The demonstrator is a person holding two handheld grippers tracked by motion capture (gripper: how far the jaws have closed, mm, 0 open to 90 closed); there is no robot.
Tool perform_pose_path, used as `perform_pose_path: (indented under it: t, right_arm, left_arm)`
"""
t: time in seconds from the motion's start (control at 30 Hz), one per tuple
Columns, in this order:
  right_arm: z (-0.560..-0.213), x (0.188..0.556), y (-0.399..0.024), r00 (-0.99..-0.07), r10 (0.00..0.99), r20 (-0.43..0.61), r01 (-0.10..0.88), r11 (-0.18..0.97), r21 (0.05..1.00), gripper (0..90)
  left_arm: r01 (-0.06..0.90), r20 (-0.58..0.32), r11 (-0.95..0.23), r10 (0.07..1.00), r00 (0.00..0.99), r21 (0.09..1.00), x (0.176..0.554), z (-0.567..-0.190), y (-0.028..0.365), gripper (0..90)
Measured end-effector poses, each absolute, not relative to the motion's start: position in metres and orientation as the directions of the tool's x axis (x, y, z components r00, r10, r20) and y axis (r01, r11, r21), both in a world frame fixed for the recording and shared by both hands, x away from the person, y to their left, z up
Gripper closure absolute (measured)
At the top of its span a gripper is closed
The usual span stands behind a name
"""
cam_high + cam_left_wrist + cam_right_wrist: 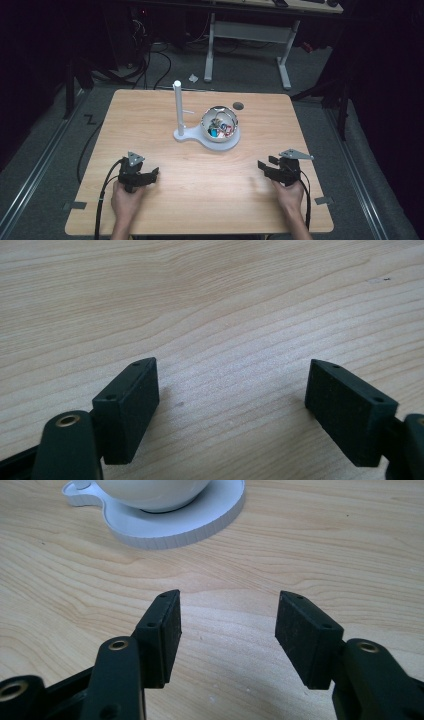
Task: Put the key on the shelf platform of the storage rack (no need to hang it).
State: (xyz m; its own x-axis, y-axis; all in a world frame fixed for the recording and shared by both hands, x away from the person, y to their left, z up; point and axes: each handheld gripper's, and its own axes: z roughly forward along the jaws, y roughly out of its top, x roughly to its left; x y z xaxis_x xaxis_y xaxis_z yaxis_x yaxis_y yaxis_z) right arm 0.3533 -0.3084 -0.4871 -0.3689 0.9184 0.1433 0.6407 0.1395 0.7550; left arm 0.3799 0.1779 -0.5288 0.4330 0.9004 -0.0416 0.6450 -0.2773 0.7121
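Note:
A white bowl (pixel 220 125) holding several small coloured items sits on a white base (pixel 200 137) with an upright white post (pixel 177 105), at the table's middle back. My left gripper (pixel 147 176) rests near the front left of the wooden table (pixel 150 210), open, with bare wood between its jaws (pixel 232 385). At the front right, my right gripper (pixel 265 166) is open too, nothing between its jaws (pixel 227 615). In the right gripper view the bowl (pixel 155 492) and its base (pixel 200 517) lie ahead, well apart from the fingertips.
A round dark hole (pixel 238 106) marks the tabletop behind the bowl. Beyond the table stand a white desk frame (pixel 247 35) and cables on the grey floor. A hand holds each gripper from the front edge.

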Motion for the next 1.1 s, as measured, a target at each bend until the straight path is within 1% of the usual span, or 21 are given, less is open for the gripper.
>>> perform_pose_path:
  t: [0.37, 0.77, 0.83, 1.0, 1.1]
  right_arm:
    - [-0.500, 0.363, -0.307, -0.354, 0.927, 0.124, 0.666, 0.157, 0.729, 45.0]
    - [-0.517, 0.367, -0.307, -0.337, 0.940, 0.058, 0.686, 0.202, 0.698, 44.5]
    - [-0.518, 0.366, -0.307, -0.334, 0.941, 0.051, 0.680, 0.203, 0.704, 44.5]
    - [-0.519, 0.365, -0.302, -0.334, 0.942, -0.015, 0.671, 0.249, 0.698, 41.3]
    - [-0.519, 0.366, -0.302, -0.326, 0.945, -0.009, 0.676, 0.240, 0.697, 39.4]
  left_arm:
    - [0.645, -0.042, -0.277, 0.900, 0.434, 0.712, 0.380, -0.529, 0.178, 22.1]
    - [0.645, -0.042, -0.277, 0.900, 0.433, 0.712, 0.380, -0.529, 0.178, 22.1]
    - [0.645, -0.042, -0.277, 0.900, 0.433, 0.712, 0.380, -0.529, 0.178, 22.1]
    - [0.646, -0.042, -0.278, 0.900, 0.434, 0.711, 0.380, -0.529, 0.178, 22.1]
    - [0.646, -0.043, -0.278, 0.900, 0.434, 0.711, 0.380, -0.529, 0.178, 22.1]
